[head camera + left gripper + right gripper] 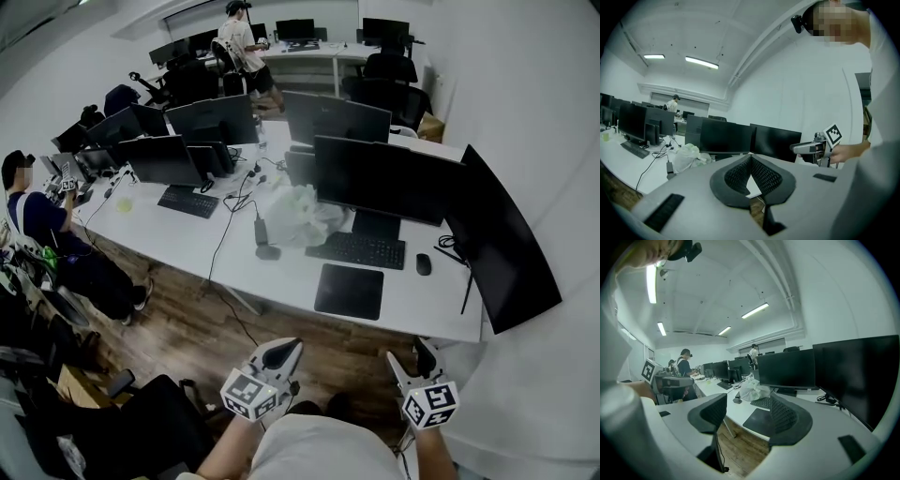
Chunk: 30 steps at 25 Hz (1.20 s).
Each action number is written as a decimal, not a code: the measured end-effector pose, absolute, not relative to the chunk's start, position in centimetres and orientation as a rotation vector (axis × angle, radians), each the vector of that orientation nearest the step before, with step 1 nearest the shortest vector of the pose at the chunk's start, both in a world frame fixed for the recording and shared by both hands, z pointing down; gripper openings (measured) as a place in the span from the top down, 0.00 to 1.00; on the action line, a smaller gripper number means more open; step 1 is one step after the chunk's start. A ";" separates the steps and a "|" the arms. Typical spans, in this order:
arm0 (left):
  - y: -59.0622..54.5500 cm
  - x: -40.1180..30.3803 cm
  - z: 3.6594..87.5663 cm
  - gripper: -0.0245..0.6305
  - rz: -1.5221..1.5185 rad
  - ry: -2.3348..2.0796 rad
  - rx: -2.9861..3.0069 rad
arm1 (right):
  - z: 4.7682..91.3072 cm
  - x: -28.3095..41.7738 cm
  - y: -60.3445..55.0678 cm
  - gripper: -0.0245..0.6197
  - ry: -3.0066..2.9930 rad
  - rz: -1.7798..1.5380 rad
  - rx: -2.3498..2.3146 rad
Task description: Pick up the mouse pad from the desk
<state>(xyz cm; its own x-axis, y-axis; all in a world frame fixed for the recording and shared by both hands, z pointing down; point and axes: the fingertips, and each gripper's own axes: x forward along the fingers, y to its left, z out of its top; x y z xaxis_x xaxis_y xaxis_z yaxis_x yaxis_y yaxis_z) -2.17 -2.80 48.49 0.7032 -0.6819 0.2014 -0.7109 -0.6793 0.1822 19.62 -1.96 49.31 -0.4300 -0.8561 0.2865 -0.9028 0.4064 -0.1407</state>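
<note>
Approach phase. The right tool [424,352], jaws apart and empty, is best slid under the near edge of the mouse pad [349,291] at the counter [441,317] rim; the left tool [285,351] is closed on nothing.

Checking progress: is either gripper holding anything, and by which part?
Nothing held: left gripper shut empty, right gripper open empty, mouse pad untouched on the desk.

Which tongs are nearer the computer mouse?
Right. The right tongs hover off the desk edge in line with the mouse; the left tongs hang well to its left.
</note>
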 end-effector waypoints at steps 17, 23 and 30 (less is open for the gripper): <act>-11.6 0.0 54.1 0.94 0.261 -1.024 2.650 | 55.6 20.2 -9.3 0.50 -2.369 0.554 1.546; -16.1 0.1 57.1 0.94 0.323 -0.913 2.655 | 58.5 19.6 -13.3 0.50 -2.275 0.626 1.565; -21.5 0.1 61.4 0.94 0.384 -0.779 2.640 | 63.5 19.4 -17.9 0.49 -2.149 0.712 1.604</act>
